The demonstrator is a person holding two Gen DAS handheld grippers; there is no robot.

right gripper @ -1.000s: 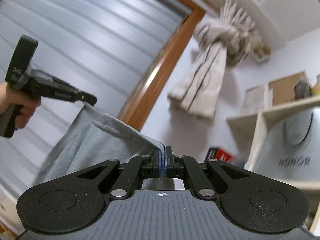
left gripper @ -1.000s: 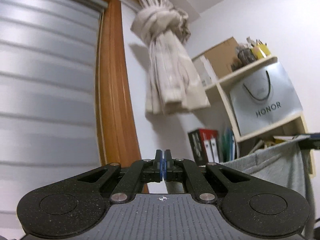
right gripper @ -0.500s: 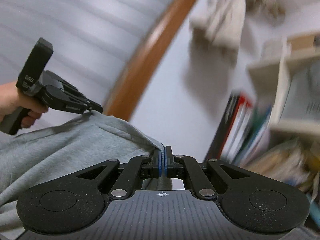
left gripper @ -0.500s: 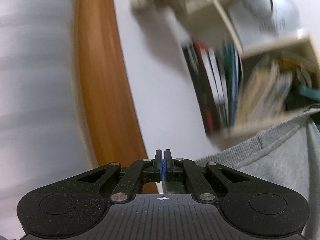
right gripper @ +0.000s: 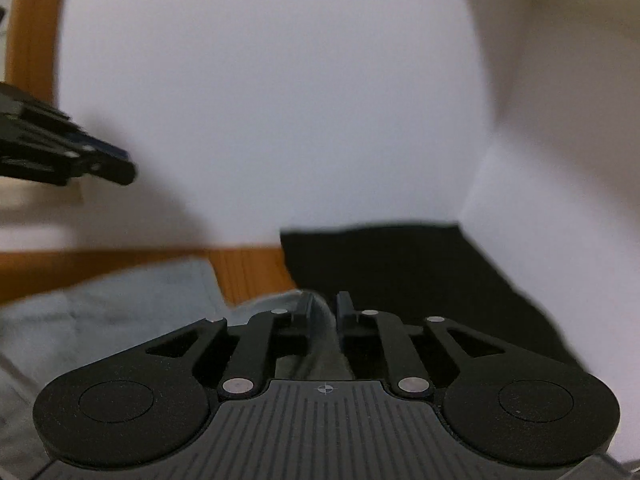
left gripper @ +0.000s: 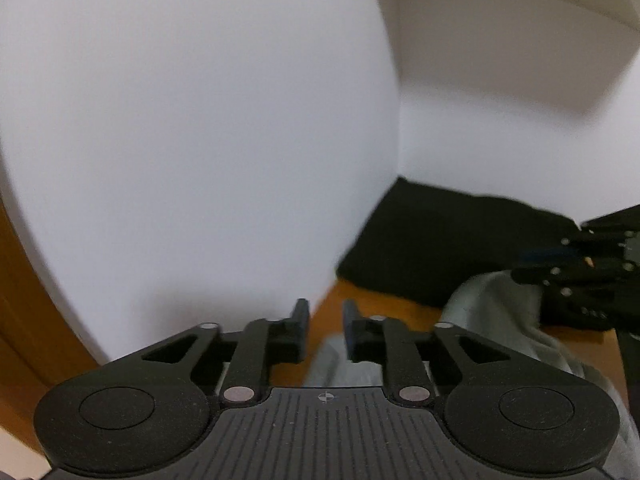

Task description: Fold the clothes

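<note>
Left wrist view: left gripper (left gripper: 325, 322) jaws opening, pads clear of the grey garment (left gripper: 496, 320) at lower right on the wooden table (left gripper: 384, 308).

Right wrist view: right gripper (right gripper: 322, 312) jaws opening, a garment fold between them. Withdraw only once the cloth has settled flat.

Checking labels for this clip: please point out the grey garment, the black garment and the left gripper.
grey garment (right gripper: 120, 304), right wrist view, flat part lying on the wood.
black garment (right gripper: 400, 264), right wrist view, middle of the folded pile.
left gripper (left gripper: 326, 322), left wrist view, gap between its opening fingertips.
</note>
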